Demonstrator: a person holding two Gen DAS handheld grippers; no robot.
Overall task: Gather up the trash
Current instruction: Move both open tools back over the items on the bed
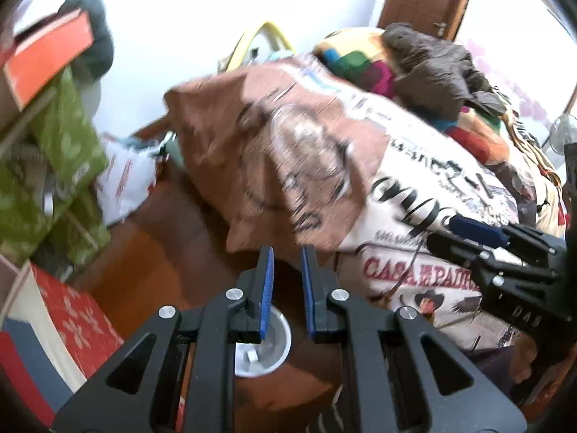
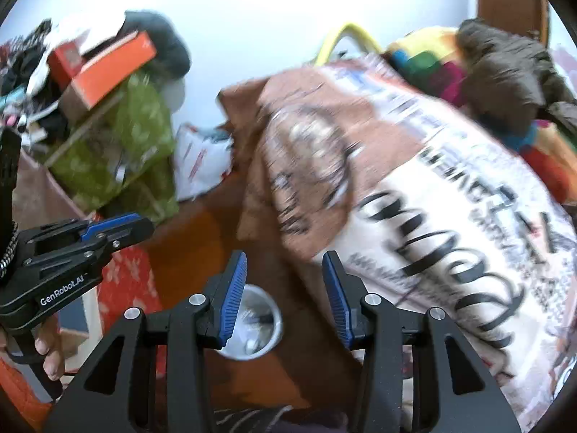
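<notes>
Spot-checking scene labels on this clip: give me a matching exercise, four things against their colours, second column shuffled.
Things:
1. box on the shelf
2. gripper pads
3. bin
4. hoop behind the bed

Colours:
A. yellow
B. blue
C. orange
D. white

Pairs: 1-C, 2-B, 3-D, 4-A
</notes>
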